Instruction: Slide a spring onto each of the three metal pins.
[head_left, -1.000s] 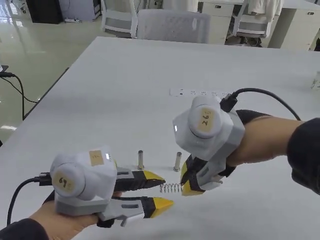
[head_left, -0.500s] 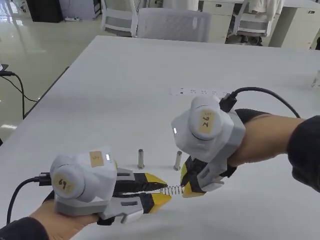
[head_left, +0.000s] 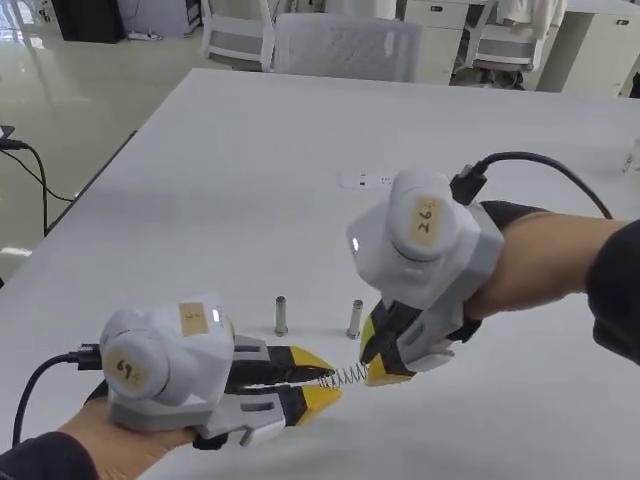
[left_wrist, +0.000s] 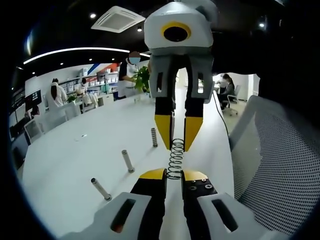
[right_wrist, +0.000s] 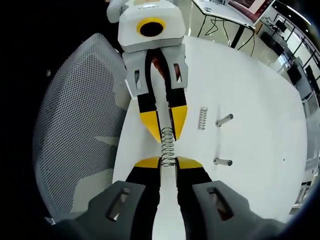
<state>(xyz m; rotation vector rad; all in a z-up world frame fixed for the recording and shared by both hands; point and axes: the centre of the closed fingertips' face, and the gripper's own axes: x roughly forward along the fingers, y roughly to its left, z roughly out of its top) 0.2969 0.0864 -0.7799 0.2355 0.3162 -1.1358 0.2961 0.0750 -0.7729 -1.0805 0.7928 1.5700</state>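
A small steel spring (head_left: 344, 375) hangs level just above the white table (head_left: 250, 180), stretched between both grippers. My left gripper (head_left: 318, 384) is shut on the spring's near end (left_wrist: 174, 159), and my right gripper (head_left: 378, 362) is shut on the other end (right_wrist: 167, 144). The yellow tips of the two grippers face each other a spring's length apart. Two short metal pins (head_left: 281, 315) (head_left: 355, 320) stand upright just beyond the spring. In the left gripper view three pins (left_wrist: 127, 161) stand in a row. A second spring (right_wrist: 202, 118) lies flat on the table near the pins (right_wrist: 224, 120).
A white power strip (head_left: 385, 180) lies mid-table beyond the right hand, whose black cable (head_left: 540, 180) loops over the wrist. Grey mesh chairs (head_left: 345, 50) stand at the far table edge. The near table edge runs under both hands.
My left gripper, open a second ago, has moved in and shut on the spring's free end. The right gripper has lifted and tilted slightly while still holding the spring.
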